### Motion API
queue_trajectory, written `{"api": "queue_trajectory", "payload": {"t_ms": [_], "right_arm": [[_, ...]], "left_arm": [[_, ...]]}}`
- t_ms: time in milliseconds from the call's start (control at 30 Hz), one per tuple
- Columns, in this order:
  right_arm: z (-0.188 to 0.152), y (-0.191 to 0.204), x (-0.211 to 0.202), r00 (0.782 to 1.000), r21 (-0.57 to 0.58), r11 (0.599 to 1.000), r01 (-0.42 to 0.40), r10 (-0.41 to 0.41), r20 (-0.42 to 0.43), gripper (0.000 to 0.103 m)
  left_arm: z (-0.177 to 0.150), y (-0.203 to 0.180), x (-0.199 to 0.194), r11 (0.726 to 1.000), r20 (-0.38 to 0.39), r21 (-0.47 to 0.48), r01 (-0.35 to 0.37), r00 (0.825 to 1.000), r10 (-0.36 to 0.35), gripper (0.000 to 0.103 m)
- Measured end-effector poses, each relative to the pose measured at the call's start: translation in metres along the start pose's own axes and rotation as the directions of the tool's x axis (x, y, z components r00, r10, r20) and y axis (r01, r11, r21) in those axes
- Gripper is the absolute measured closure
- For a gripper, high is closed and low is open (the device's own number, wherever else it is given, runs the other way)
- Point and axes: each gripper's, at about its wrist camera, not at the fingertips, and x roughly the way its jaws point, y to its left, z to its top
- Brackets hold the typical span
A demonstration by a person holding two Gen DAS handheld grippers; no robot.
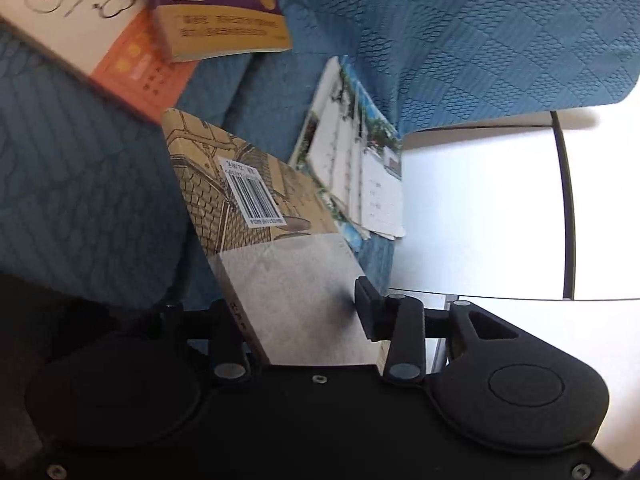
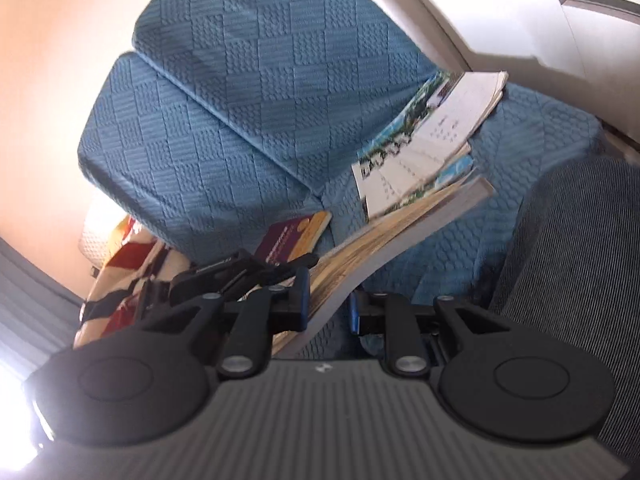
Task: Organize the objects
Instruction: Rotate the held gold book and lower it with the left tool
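A tan book point(image 1: 248, 184) with a barcode sticker and a grey lower cover runs between the fingers of my left gripper point(image 1: 296, 308). The right pad stands just off the cover, and the book hides the left finger, so this gripper is open around the book. In the right wrist view the same book point(image 2: 400, 236) rises tilted toward the upper right. My right gripper point(image 2: 329, 306) is shut on its near edge, with the blue pads pressing both faces. The left gripper's black frame point(image 2: 240, 268) shows just beyond, at the book's left side.
Everything lies on a blue quilted sofa point(image 2: 248, 112). A purple and tan book point(image 1: 224, 8) and an orange and white book point(image 1: 100, 28) lie farther back. A calendar point(image 1: 360, 160) leans by the cushion. A grey cushion point(image 2: 560, 260) is at the right.
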Motion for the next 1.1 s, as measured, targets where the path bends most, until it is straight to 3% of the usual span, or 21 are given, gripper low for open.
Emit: {"api": "queue_trajectory", "payload": {"t_ms": [167, 333, 533, 933, 1033, 1100], "right_arm": [[-0.004, 0.016, 0.008, 0.998, -0.054, 0.998, 0.034, -0.037, -0.059, 0.081], [-0.008, 0.021, 0.016, 0.992, -0.058, 0.998, 0.036, -0.043, -0.121, 0.081], [-0.015, 0.026, 0.020, 0.986, -0.065, 0.996, 0.062, -0.072, -0.154, 0.081], [-0.031, 0.025, 0.026, 0.974, 0.004, 0.993, 0.119, -0.116, -0.195, 0.081], [-0.033, 0.029, 0.027, 0.973, -0.001, 0.994, 0.113, -0.111, -0.205, 0.081], [-0.032, 0.030, 0.027, 0.973, -0.001, 0.994, 0.109, -0.107, -0.205, 0.076]], "left_arm": [[0.003, 0.010, -0.004, 0.994, 0.015, -0.004, -0.114, 0.993, 0.114, 0.047], [0.000, 0.023, -0.011, 0.986, -0.009, -0.030, -0.162, 0.987, 0.161, 0.047], [-0.022, 0.027, -0.019, 0.986, -0.027, -0.026, -0.168, 0.986, 0.167, 0.045], [-0.098, 0.023, -0.054, 0.997, -0.068, -0.063, -0.039, 0.997, 0.035, 0.051], [-0.102, 0.024, -0.063, 0.996, -0.035, -0.082, -0.018, 0.999, 0.015, 0.062], [-0.102, 0.025, -0.067, 0.996, -0.012, -0.087, 0.013, 1.000, -0.014, 0.077]]}}
